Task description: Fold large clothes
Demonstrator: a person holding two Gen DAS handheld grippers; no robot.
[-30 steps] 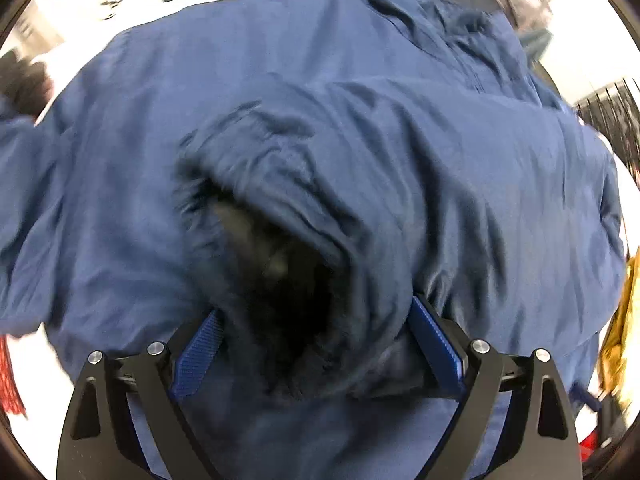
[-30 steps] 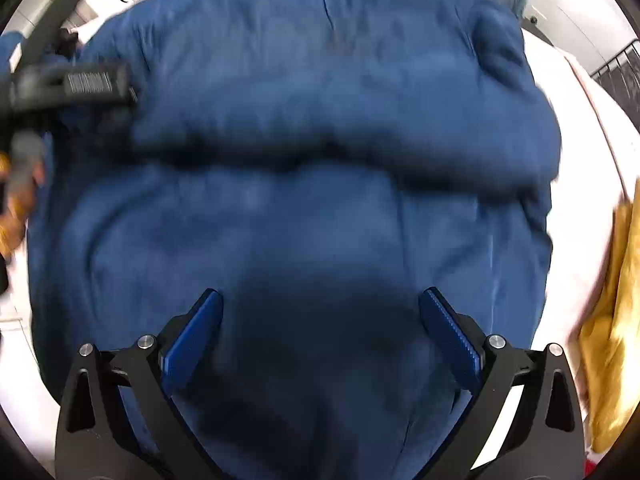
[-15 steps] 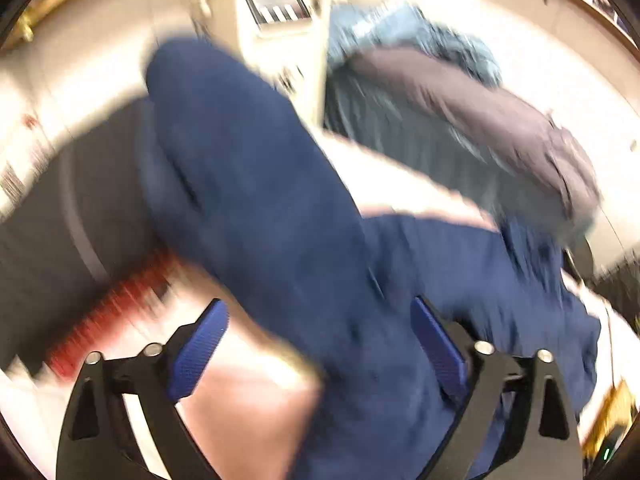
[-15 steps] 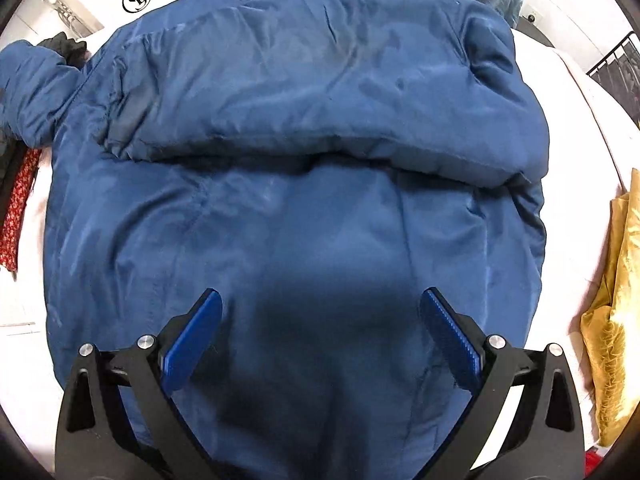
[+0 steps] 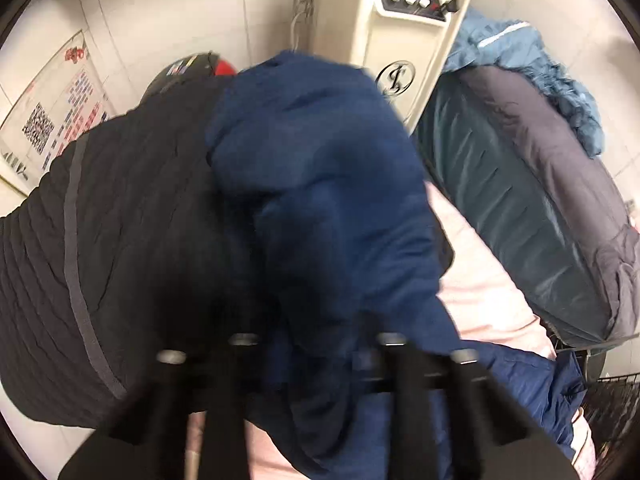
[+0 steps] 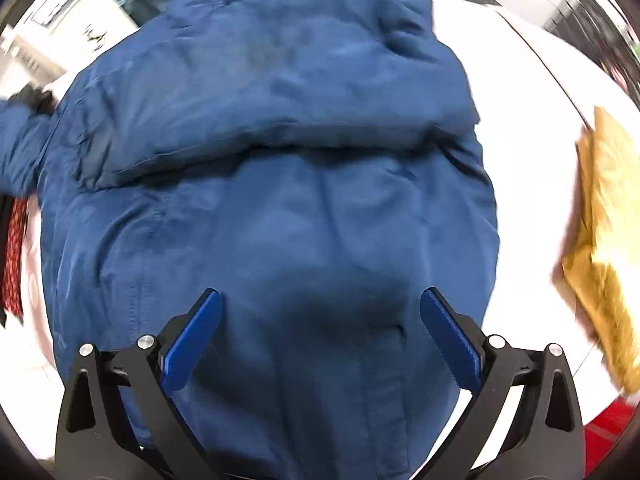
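Navy jacket (image 6: 280, 208) spread flat, sleeve (image 5: 320, 184) pinched in left hand-held gripper (image 5: 312, 344)

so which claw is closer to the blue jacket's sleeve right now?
Left. The left claw has just been closing, and the lifted sleeve sits between its blurred fingers. The right claw stands open above the jacket's lower body, apart from that sleeve.
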